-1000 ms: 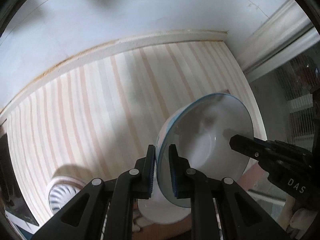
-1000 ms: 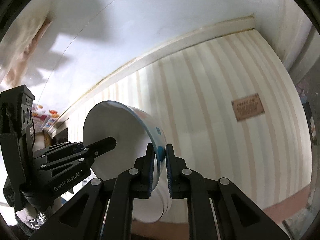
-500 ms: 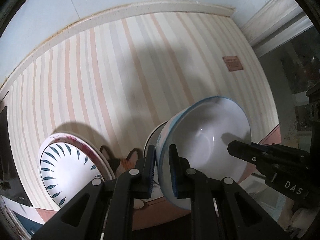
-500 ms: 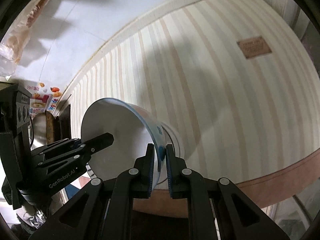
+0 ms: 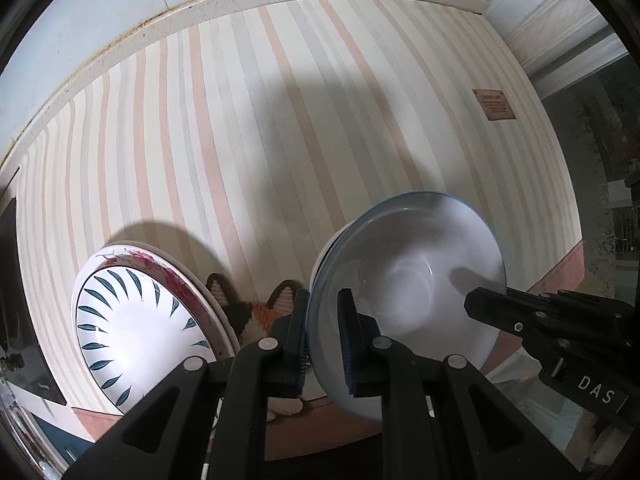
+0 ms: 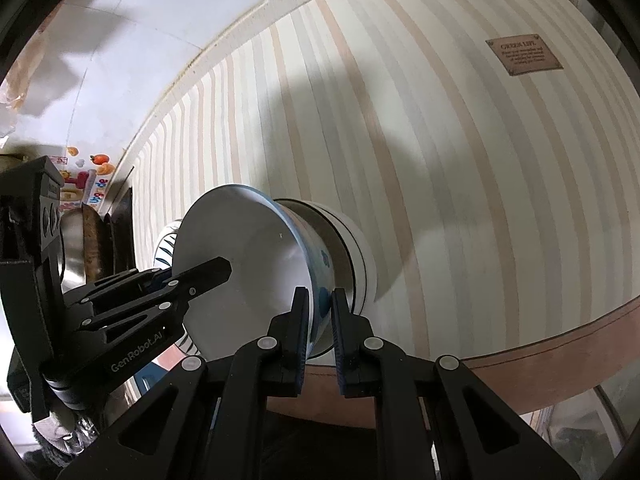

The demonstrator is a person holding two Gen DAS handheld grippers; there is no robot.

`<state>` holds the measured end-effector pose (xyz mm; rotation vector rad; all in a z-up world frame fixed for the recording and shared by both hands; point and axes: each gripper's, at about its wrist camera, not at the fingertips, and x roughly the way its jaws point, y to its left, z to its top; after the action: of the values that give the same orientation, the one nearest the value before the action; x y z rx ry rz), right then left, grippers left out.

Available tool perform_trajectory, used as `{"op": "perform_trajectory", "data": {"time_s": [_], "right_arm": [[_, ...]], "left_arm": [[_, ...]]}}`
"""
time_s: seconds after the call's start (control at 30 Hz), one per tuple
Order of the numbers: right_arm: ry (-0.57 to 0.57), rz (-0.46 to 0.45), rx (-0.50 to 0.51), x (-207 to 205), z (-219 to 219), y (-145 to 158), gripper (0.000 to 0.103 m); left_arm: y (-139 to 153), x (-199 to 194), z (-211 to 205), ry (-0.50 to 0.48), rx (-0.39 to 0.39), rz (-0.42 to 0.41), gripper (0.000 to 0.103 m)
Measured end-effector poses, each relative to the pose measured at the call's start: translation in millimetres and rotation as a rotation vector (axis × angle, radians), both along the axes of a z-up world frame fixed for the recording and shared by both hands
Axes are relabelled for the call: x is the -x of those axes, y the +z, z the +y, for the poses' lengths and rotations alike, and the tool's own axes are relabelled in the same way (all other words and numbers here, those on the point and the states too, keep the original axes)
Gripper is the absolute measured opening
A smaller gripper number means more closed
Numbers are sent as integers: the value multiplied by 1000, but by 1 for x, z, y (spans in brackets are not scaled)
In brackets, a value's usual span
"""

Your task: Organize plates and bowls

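A white bowl with a blue rim point(image 5: 412, 280) is gripped on opposite sides by both grippers. My left gripper point(image 5: 323, 344) is shut on its near rim; my right gripper point(image 6: 320, 332) is shut on the other rim of the bowl point(image 6: 248, 264). The bowl sits tilted in a second white bowl with a dark line point(image 6: 356, 252) that stands on the striped cloth. A stack of plates, the top one white with blue leaf marks point(image 5: 136, 332), lies to the left. The right gripper also shows in the left wrist view point(image 5: 492, 308).
The striped tablecloth point(image 5: 280, 120) runs back to a white wall ledge. A brown label point(image 5: 494, 105) lies on the cloth at the far right. A cat-pattern mat point(image 5: 256, 312) lies between plates and bowls. The table's front edge point(image 6: 560, 332) is close.
Both grippers have carried the bowl down and forward toward the table. It now rests in the second bowl. The plate stack has come into view at the left.
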<state>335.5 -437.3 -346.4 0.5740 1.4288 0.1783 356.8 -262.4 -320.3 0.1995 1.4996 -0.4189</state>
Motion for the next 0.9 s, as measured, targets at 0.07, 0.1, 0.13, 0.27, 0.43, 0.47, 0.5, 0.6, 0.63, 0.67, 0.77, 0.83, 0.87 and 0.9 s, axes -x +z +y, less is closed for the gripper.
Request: {"op": "perform_trajectory", "data": {"time_s": [0.07,0.1,0.13,0.27,0.43,0.47,0.5,0.6,0.63,0.67,0.77,0.83,0.87,0.9], "right_arm": [[8,8,8,0,1,-3,13],[10,10,16,-1,2,-4,13],[13,11,23,-2,3,-4,13],[10,16,29,-5,0,-6,13],[-5,14,26,-6,-3,-5,16],[-5,13,28,-6,-3,-5,16],[-7,13,30,-6,-3,-4,16],[-8,9,40,-5,-3,-4,16],[-14,9,39,-4,-3,-4,16],[-17,8,38,-3,-3,-4,16],[-28,-3,35,0,-3,1,16],[-26,-23,45,4,-2,9,17],[-21,-35,60,6,0,15,18],[-15,-48,76,10,3,22,23]], "left_arm": [[-3,0,-2,0,-2,3,12],[-3,-1,-2,0,-4,3,12],[-4,-1,-3,-4,-9,1,12],[-9,-1,-3,-12,-26,2,12],[-11,-1,-4,-14,-28,-1,12],[-11,-1,-4,-15,-26,-2,12],[-11,-1,-3,-11,-25,3,12],[-8,-1,-2,-10,-21,0,12],[-5,0,-1,-10,-22,-6,12],[-2,0,0,-10,-21,-13,12],[14,5,5,-13,-7,-46,13],[27,10,8,-18,4,-71,13],[37,13,10,-21,14,-91,13],[46,16,12,-24,23,-110,14]]}}
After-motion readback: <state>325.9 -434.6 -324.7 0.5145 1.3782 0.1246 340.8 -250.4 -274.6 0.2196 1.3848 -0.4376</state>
